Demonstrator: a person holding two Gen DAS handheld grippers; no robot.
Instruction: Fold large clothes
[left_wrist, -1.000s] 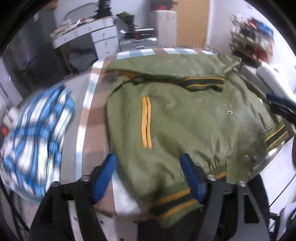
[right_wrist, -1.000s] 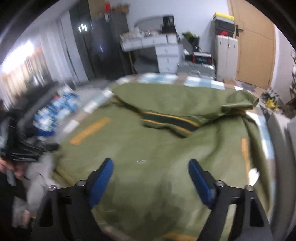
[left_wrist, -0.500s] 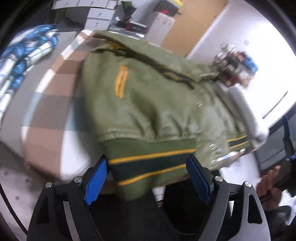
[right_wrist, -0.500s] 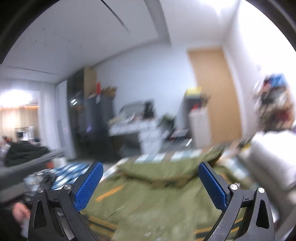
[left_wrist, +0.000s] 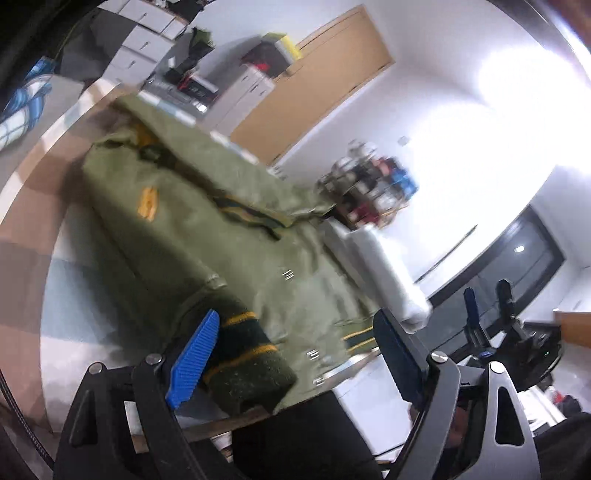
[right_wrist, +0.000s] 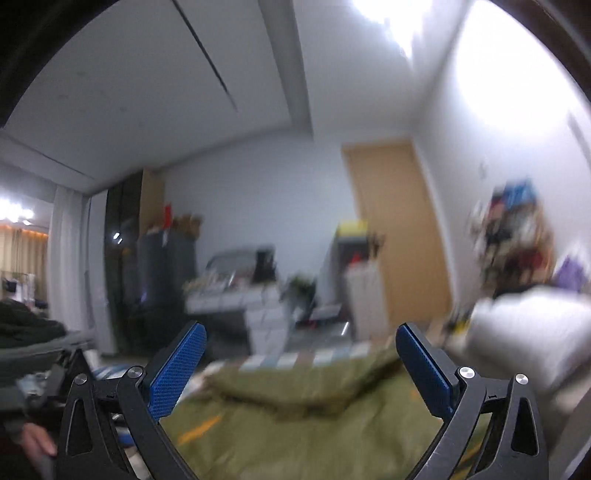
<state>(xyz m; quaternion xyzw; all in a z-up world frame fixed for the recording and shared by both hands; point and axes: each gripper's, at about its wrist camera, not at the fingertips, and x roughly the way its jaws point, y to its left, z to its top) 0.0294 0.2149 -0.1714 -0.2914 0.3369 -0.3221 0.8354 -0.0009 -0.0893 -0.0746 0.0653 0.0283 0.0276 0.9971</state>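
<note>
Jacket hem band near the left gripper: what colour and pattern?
Dark green hem band with thin yellow stripes, on an olive jacket; clearest in the left wrist view.

Materials and finish: matt cloth on a cloth-covered surface, plastic and metal tooling.

Jacket (left_wrist: 207, 236): olive woven cloth, matt, faintly napped; hem band (left_wrist: 247, 354) ribbed knit, dark green with yellow stripes, coarse; small metal snaps (left_wrist: 287, 273), shiny. Surface (left_wrist: 48, 229): checked cloth cover, matt, smooth. Left gripper (left_wrist: 295, 354): black frame, smooth with a dull sheen, bright metal rivets; fingers (left_wrist: 192, 360) faced in blue ridged plastic or rubber. Right gripper (right_wrist: 301, 369): same black frame, blue fingers (right_wrist: 177, 373) finely dimpled. Door (right_wrist: 399, 229): light wood-look, smooth, matt. White roll (left_wrist: 384, 273): glossy, plastic-like wrap.
</note>
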